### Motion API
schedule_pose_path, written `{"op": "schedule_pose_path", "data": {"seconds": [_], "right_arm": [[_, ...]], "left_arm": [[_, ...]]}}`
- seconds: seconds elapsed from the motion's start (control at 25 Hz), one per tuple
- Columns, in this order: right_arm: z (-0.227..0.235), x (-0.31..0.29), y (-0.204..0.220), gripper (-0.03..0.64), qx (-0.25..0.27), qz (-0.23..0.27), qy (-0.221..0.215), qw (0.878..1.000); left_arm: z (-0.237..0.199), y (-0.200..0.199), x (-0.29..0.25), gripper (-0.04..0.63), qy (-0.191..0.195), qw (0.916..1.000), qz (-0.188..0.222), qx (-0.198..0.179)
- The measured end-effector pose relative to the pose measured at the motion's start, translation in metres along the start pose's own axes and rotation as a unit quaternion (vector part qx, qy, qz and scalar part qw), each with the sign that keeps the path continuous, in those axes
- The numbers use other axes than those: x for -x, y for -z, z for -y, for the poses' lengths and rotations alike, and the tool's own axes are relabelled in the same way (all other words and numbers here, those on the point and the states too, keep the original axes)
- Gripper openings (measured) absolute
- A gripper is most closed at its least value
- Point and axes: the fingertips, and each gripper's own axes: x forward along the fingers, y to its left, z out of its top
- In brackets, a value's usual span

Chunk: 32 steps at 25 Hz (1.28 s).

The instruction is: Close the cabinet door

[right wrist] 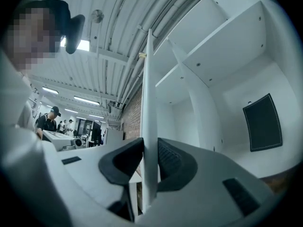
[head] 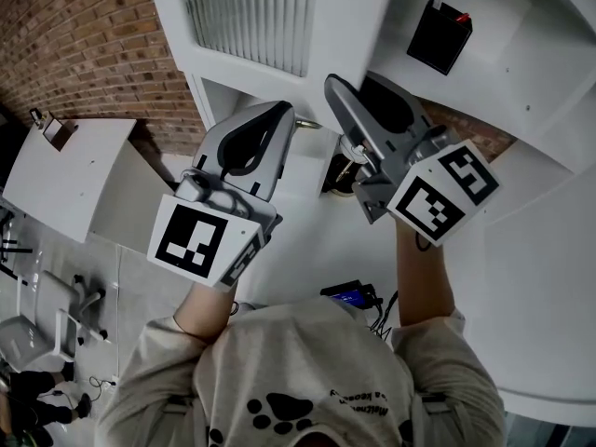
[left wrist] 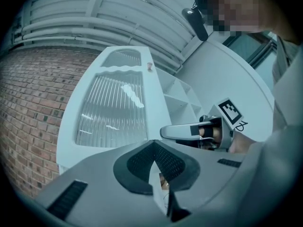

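"What is the room like?"

"A brick wall [head: 93, 45] stands by a white cabinet [head: 549, 54] with open shelves."

"Where is the cabinet door [right wrist: 149, 79]?"

"It stands open at the cabinet's left side. The right gripper [right wrist: 150, 145] squeezes its thin edge. The left gripper [left wrist: 154, 145] is pinched closed on nothing."

"Any words?"

"Only shirt [head: 307, 380] print, too small to read."

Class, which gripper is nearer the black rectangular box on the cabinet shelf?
Right. The right gripper, clamped on the white cabinet door, is left of the black box in head view; the left gripper is farther left.
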Motion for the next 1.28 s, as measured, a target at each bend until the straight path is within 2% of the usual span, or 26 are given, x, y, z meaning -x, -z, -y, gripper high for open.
{"op": "schedule_pose_path", "data": {"seconds": [0.4,0.6,1.28], "right_arm": [[0.015,-0.007,0.001,0.098,-0.003,-0.002,-0.014,1.0],[0.025,-0.01,0.002,0.101,-0.007,-0.001,-0.016,1.0],[0.047,-0.019,0.003,0.112,-0.007,0.001,-0.028,1.0]], "left_arm": [[-0.002,0.002,-0.019,0.008,0.009,1.0,0.004,-0.003],[-0.003,0.012,-0.03,0.008,0.02,0.9996,-0.018,0.004],[-0.008,0.019,-0.067,0.008,0.043,0.9989,-0.019,-0.003]]}}
